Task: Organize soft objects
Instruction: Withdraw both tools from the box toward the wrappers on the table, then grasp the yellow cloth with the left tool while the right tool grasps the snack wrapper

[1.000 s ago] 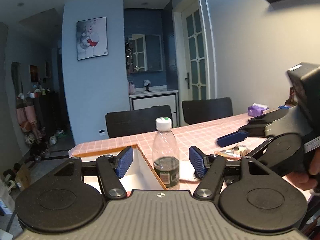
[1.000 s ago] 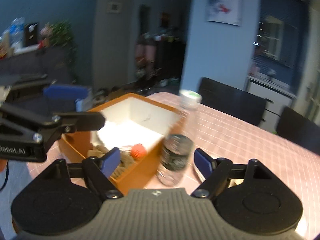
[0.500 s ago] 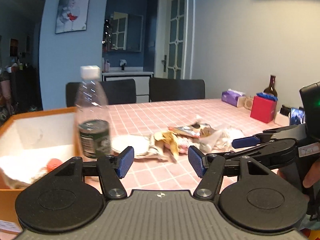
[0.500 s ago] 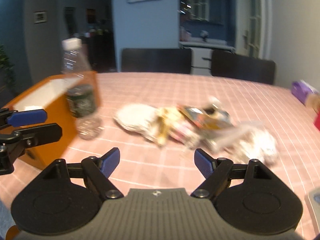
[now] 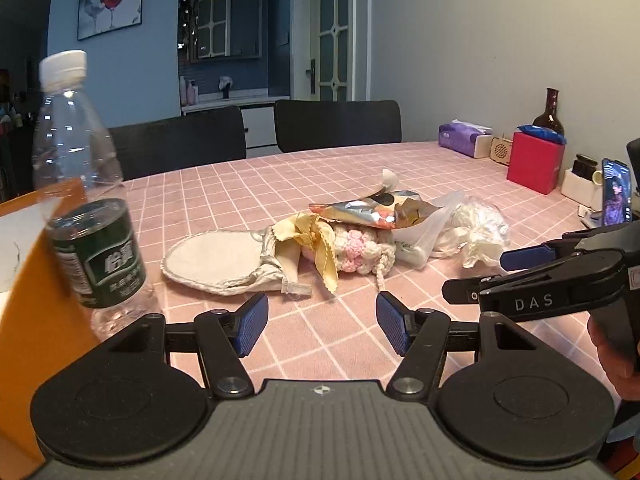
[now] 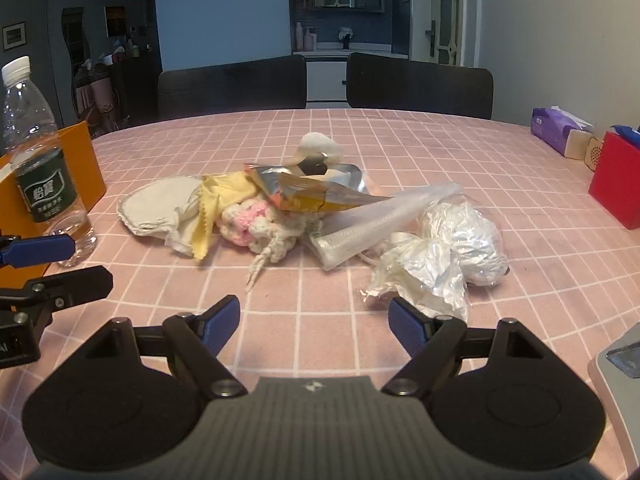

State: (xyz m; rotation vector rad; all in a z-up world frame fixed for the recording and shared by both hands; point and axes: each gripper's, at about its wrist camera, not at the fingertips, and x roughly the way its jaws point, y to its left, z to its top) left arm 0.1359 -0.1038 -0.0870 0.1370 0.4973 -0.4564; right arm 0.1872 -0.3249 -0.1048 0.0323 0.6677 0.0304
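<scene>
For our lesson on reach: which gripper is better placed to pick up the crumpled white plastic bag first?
Right gripper: open, with the crumpled white plastic bag just ahead of its right finger. Left gripper faces the white pouch.

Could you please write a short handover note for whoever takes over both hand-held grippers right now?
Left hand-held gripper: open, empty, above bare pink checked tablecloth.
Right hand-held gripper: open, empty, facing the pile.
Pile mid-table: round white cloth pouch, yellow pinked cloth, pink-and-white crocheted piece, shiny foil snack wrapper, crumpled clear plastic bags.
Orange box stands left, behind the clear water bottle.
Done: nothing gripped yet.
Left: the whole pile, probably into the box.
</scene>
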